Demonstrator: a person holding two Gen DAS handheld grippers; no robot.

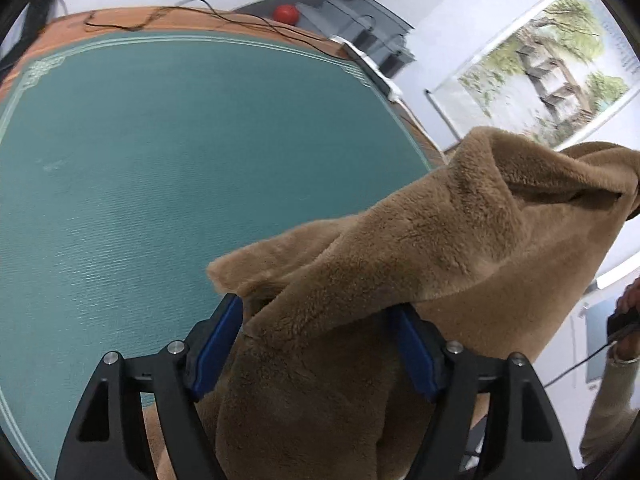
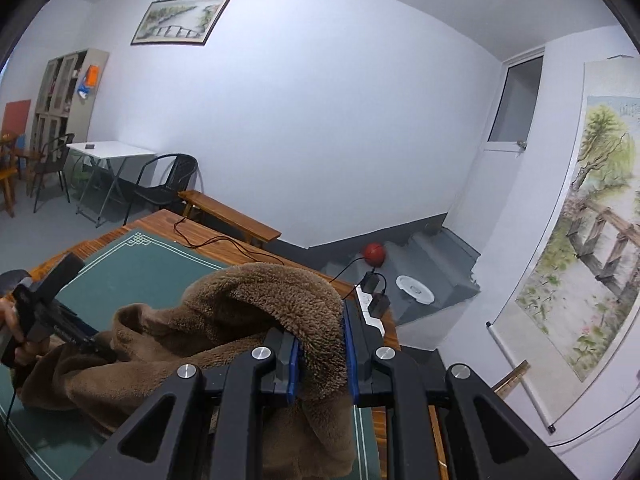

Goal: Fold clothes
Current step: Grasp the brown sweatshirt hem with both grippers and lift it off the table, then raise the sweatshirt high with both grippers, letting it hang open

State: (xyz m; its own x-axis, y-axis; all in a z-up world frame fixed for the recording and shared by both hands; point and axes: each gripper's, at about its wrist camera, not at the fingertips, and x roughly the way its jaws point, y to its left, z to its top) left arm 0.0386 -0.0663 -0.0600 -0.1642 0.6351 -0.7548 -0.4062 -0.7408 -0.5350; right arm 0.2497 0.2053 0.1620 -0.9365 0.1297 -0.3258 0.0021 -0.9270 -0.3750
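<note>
A brown fleece garment hangs bunched over the right part of a green mat. My left gripper stands open, its blue pads wide apart, with a thick fold of the fleece lying between them. In the right wrist view my right gripper is shut on an upper fold of the garment, lifted above the mat. The left gripper, held by a hand, reaches into the cloth from the left. How the fleece lies under the bunch is hidden.
The mat lies on a wooden table with a black cable along its far edge. A power strip with adapters sits at the table's right corner. A wooden bench, a red ball and steps lie beyond.
</note>
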